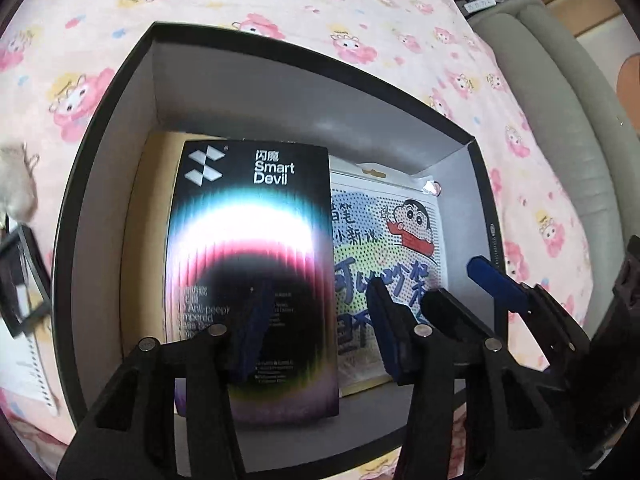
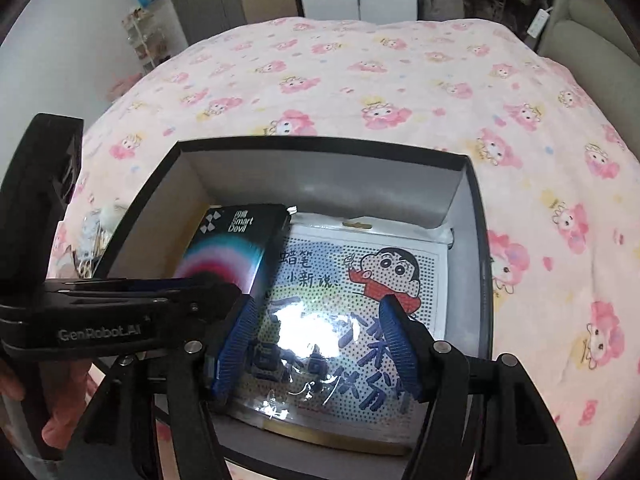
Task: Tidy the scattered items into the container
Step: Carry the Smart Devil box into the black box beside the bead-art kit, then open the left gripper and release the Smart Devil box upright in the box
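Note:
A black container (image 1: 100,184) (image 2: 478,264) with grey inner walls sits on the pink cartoon bedspread. Inside lie a black "Smart Devil" box (image 1: 248,208) (image 2: 232,248), a cartoon packet (image 1: 380,232) (image 2: 360,280) and a yellowish flat item (image 1: 148,240) under them. My left gripper (image 1: 320,332) (image 2: 230,286) hangs open over the box's right edge, one pad above the box and the other above the packet. My right gripper (image 2: 318,344) (image 1: 460,284) stands open above the packet, nothing pressed between its pads.
Left of the container lie a black frame-like item (image 1: 20,280), a spiral notebook (image 1: 32,372) and a fluffy white thing (image 1: 16,192). A grey padded edge (image 1: 560,120) borders the bed on the right. A hand (image 2: 24,380) holds the left gripper.

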`<state>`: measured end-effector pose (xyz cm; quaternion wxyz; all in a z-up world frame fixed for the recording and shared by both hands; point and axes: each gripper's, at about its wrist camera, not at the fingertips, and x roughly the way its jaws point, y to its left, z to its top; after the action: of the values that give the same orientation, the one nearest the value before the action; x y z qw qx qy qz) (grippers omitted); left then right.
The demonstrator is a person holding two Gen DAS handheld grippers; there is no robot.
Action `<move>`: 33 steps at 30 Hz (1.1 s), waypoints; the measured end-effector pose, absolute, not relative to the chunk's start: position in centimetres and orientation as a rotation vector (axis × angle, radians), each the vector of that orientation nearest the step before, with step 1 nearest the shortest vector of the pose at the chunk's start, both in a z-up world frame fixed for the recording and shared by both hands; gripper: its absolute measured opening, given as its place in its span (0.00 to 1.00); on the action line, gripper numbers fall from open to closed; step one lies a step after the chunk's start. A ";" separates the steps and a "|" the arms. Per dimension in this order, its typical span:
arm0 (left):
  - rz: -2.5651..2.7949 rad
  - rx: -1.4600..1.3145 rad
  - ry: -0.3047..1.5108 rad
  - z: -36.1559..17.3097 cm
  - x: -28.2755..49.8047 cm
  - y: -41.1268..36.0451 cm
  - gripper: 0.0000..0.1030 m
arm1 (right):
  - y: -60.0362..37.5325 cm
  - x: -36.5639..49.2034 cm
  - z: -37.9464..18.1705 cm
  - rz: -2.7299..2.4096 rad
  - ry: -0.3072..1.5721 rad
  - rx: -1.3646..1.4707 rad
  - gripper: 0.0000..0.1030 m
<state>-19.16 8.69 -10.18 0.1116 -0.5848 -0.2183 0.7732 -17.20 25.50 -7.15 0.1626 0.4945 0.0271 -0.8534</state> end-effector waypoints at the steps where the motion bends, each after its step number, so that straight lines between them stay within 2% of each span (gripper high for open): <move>1: 2.271 -1.705 -0.659 -10.3 -18.9 8.5 0.46 | 25.4 -17.2 -7.1 -2.455 0.112 1.408 0.51; 4: 2.313 -1.713 -0.598 -10.2 -18.6 8.3 0.44 | 25.9 -17.1 -6.2 -2.550 0.156 1.368 0.51; 8: 2.279 -1.713 -0.483 -10.6 -19.4 10.4 0.44 | 26.5 -17.8 -6.0 -2.525 0.047 1.356 0.51; 10: 2.282 -1.703 -0.417 -10.6 -19.5 11.5 0.36 | 26.1 -18.0 -6.7 -2.491 0.049 1.378 0.50; 16: 2.379 -1.835 -0.252 -11.2 -19.5 11.7 0.38 | 25.9 -18.1 -7.6 -2.482 0.071 1.437 0.50; 21: 2.339 -1.826 -0.382 -11.3 -19.0 9.9 0.36 | 25.4 -18.1 -8.1 -2.465 0.089 1.445 0.50; 24: 2.283 -1.747 -0.394 -10.8 -18.5 10.9 0.38 | 25.6 -18.3 -8.0 -2.489 0.071 1.432 0.50; 29: 2.364 -1.788 -0.123 -11.0 -19.1 14.0 0.38 | 26.6 -18.5 -7.4 -2.501 -0.004 1.414 0.50; 31: 2.399 -1.845 -0.078 -11.3 -19.4 13.9 0.46 | 26.7 -18.6 -7.6 -2.487 -0.004 1.427 0.50; 33: 2.409 -1.892 -0.093 -11.5 -19.5 13.0 0.48 | 26.6 -18.8 -8.0 -2.460 -0.002 1.449 0.50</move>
<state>-19.45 12.96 -11.52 0.0384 -0.6168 -0.0302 0.7856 -18.75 26.56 -8.01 0.1430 0.5022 -0.0006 -0.8528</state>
